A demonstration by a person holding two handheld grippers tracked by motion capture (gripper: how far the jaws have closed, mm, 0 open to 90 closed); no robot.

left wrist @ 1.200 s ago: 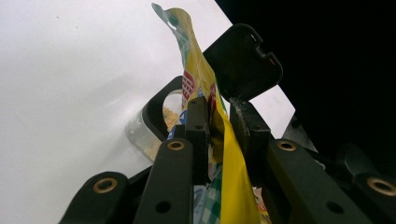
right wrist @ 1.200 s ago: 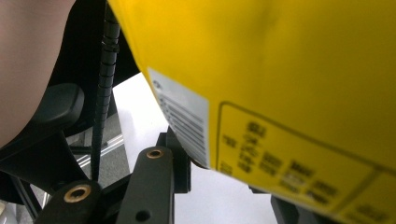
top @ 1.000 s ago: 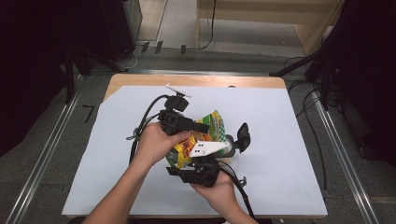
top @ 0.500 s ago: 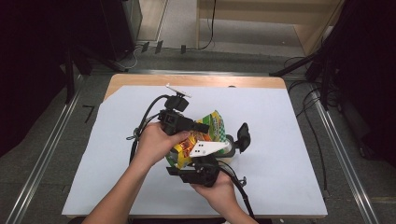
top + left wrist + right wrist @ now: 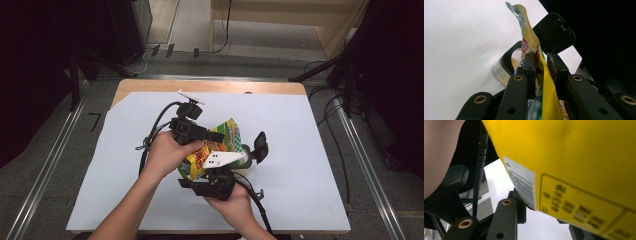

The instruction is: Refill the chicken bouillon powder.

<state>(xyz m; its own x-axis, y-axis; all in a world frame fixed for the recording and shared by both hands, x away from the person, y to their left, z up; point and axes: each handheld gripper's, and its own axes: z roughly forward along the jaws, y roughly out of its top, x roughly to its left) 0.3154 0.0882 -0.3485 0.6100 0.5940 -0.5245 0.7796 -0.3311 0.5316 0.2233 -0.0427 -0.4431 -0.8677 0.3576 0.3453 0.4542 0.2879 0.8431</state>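
Two grippers, one bag: a yellow snack bag (image 5: pixel 215 147) is held tipped over a clear jar (image 5: pixel 243 156) near the middle of the white sheet (image 5: pixel 300 140), likely for pouring.

High view, hold: the left gripper (image 5: pixel 220 136) clamps the bag from above the jar; the right gripper (image 5: pixel 212 175) props the bag's lower end on the near side of the jar.
High view, room: the jar's black flip lid (image 5: pixel 260 146) stands open just right of the jar; the sheet lies bare on all sides of the jar, its edges well apart from it.

Left gripper view, grip: both jaws pinch the bag (image 5: pixel 544 82) edge-on, its torn top rising over the jar (image 5: pixel 509 67), where crumbs show; the lid (image 5: pixel 554 35) is tipped back beyond.

Right gripper view, grip: the bag (image 5: pixel 574 170) lies between the jaws, apparently pressed by them, with the sheet (image 5: pixel 499 180) below.
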